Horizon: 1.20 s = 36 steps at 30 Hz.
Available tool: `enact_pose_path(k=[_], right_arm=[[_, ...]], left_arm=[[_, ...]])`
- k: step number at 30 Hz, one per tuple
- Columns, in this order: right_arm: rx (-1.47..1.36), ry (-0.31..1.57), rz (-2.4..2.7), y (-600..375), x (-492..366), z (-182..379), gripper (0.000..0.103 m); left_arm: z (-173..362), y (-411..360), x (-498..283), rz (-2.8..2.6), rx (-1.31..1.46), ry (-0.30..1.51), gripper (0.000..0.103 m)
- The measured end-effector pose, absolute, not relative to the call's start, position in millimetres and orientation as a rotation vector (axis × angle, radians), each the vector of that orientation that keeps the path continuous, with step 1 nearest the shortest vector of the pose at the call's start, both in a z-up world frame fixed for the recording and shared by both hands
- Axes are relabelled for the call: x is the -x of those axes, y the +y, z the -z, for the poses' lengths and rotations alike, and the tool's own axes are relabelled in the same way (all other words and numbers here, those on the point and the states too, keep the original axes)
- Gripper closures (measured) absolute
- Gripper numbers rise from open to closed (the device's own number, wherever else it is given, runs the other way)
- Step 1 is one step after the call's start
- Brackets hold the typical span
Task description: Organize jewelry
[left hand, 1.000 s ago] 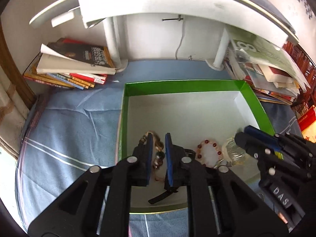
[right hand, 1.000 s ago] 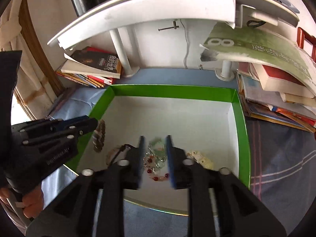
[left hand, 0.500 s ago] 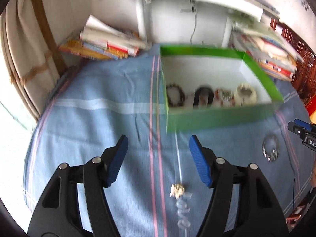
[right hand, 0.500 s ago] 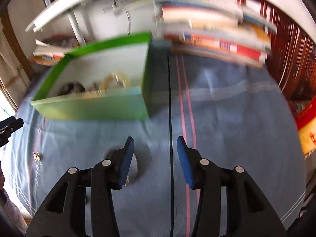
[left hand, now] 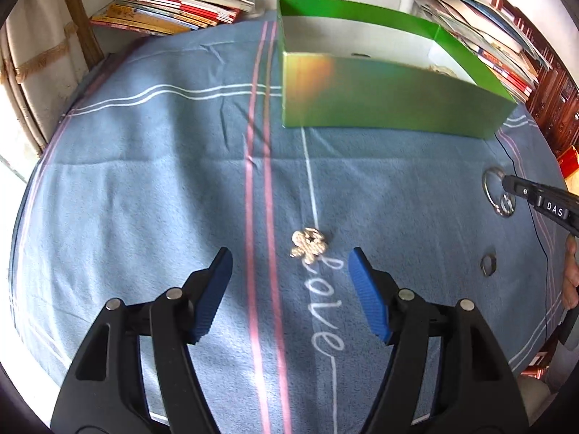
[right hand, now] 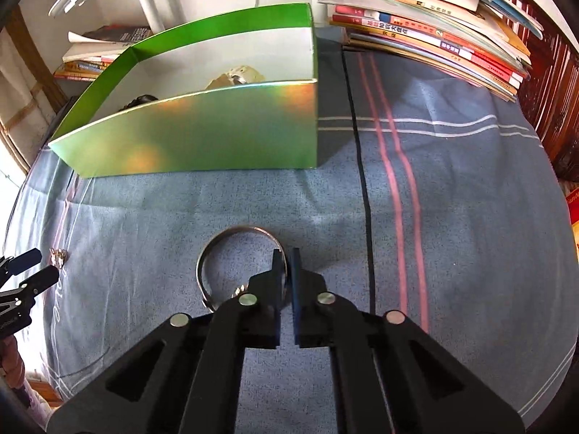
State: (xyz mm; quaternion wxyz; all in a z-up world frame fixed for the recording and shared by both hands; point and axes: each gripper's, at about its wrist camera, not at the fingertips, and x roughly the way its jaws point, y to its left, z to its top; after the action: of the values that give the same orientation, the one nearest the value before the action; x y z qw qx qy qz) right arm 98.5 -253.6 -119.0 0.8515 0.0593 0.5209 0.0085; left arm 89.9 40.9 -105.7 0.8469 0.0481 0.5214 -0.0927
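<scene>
Left gripper (left hand: 289,275) spread wide, jaws just opened, small gold flower-shaped brooch (left hand: 308,246) lying flat on blue cloth (left hand: 144,181) just beyond its tips, open cloth all around. Right gripper (right hand: 286,266) pressed together, just closed, pinching right rim of silver bangle (right hand: 240,266), which lies flat. Farther back, green box (right hand: 217,133), book stacks (right hand: 434,25) at the counter's edges.

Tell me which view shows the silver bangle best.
The right wrist view: the silver bangle lies large and central on the blue cloth, its rim pinched by the right gripper. The left wrist view shows it small and distorted at the right edge.
</scene>
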Motion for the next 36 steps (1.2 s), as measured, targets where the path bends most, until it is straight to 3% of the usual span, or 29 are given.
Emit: enact_pose_path(k=[3,8,19,22,26,36], right_arm=[[-0.146,1.102,-0.049,-250.9,-94.5,118.0,0.099],[-0.203,1.069,-0.138,-241.5,-85.6,101.8,0.099],[-0.259,1.051,0.14,-285.3,-74.0,97.2,0.099],[-0.277,1.077,0.175,-292.6,-67.9,107.9,0.097],[-0.291,1.076,0.163,-293.2,-63.1,111.7,0.086],[-0.288,1.078,0.176,-296.9,-63.9,117.3,0.082]], left_arm=[[112.0,34.6,-90.0,0.214,-0.103,1.111,0.037],[114.6,26.2,-91.6,0.222,-0.116,1.107,0.049],[113.9,-10.6,-83.3,0.376,-0.138,1.1,0.049],[108.6,-10.5,-83.2,0.391,-0.126,1.081,0.049],[104.1,-1.1,-85.9,0.356,-0.115,1.073,0.047],[113.2,6.0,-92.9,0.308,-0.091,1.098,0.051]])
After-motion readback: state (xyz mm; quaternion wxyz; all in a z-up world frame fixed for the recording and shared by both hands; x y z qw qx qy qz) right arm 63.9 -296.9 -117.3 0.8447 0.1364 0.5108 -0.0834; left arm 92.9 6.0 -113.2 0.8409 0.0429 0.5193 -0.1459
